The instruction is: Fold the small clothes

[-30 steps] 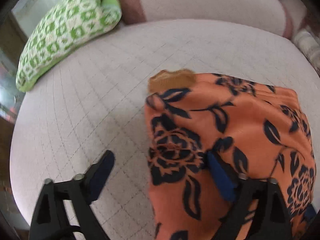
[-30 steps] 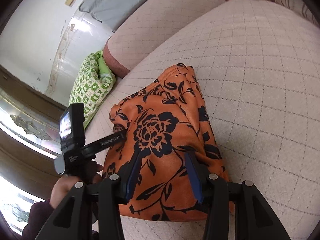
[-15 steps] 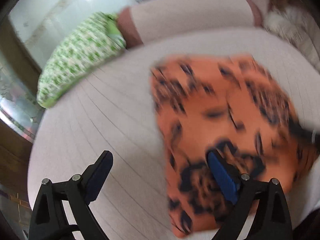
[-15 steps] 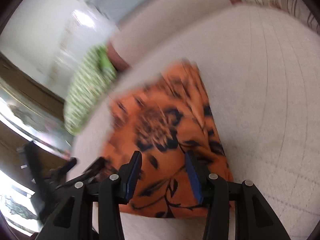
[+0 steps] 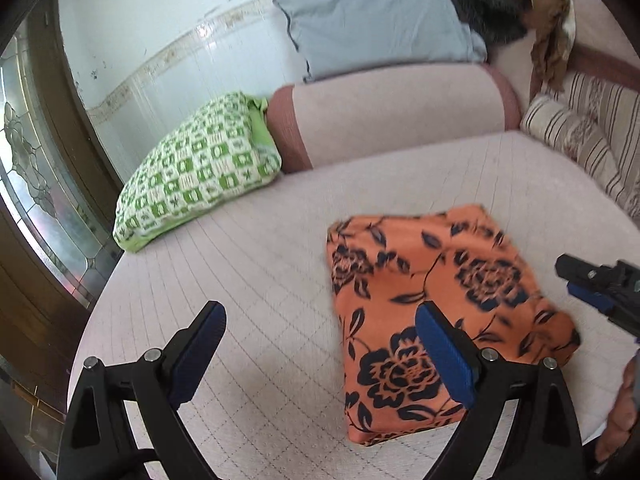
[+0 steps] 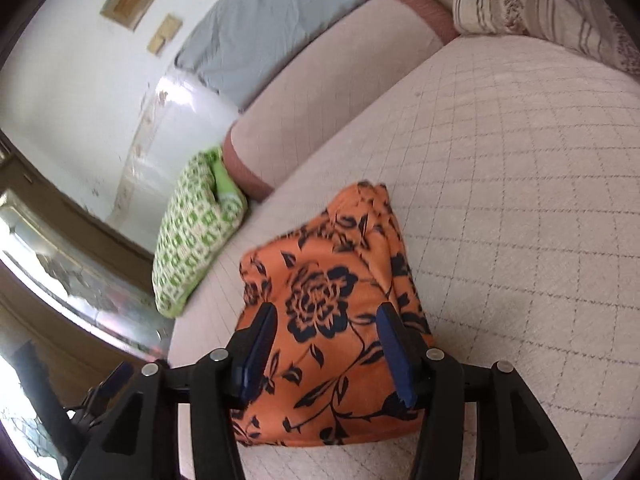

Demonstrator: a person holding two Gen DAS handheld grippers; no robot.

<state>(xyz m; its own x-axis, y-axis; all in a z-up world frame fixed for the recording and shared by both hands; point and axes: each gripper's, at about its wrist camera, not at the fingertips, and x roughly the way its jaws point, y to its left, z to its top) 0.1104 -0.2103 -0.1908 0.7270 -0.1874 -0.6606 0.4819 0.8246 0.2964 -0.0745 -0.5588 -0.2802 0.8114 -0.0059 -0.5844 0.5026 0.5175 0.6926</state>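
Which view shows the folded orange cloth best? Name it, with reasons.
The left wrist view: the orange floral cloth lies almost wholly visible on the quilted cushion, all edges traceable. The right wrist view shows it closer, but that gripper's own jaws cover its near corners.

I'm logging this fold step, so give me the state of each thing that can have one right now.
Orange floral garment: folded into a compact rectangle, lying flat on the quilted cushion.
Left gripper: open, nothing between its fingers.
Right gripper: open, jaws just widened, above the garment, not pressing it.
Green pillow: leaning against the bolster.
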